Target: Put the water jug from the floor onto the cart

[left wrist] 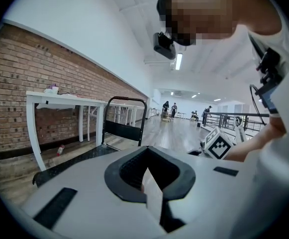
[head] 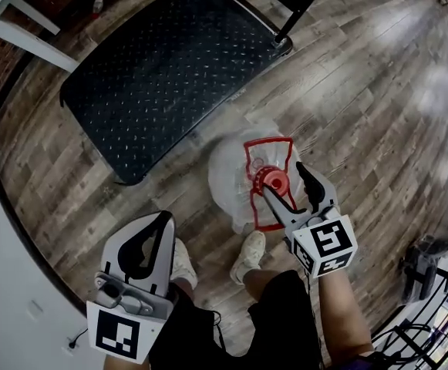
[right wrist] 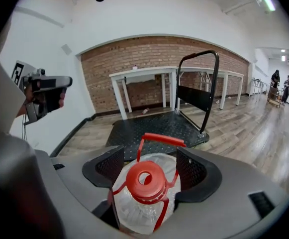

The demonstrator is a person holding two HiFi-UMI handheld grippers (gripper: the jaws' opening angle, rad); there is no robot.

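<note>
A clear water jug [head: 235, 179] with a red cap [head: 274, 181] and a red carry handle [head: 268, 141] stands upright on the wood floor, just right of the black platform cart [head: 170, 60]. My right gripper [head: 285, 182] is open, one jaw on each side of the cap without touching it. In the right gripper view the cap [right wrist: 146, 179] sits between the pads [right wrist: 109, 166], and the cart's deck [right wrist: 154, 126] lies beyond. My left gripper [head: 162, 220] is shut and empty, low at the left, away from the jug; its jaw tips [left wrist: 146, 151] meet.
The cart's upright push handle [right wrist: 199, 83] rises at its far end. White tables [right wrist: 144, 78] line a brick wall, with a small bottle [head: 99, 2] on the floor beneath. The person's shoes [head: 248, 254] stand beside the jug. A metal railing [head: 439, 299] runs at the right.
</note>
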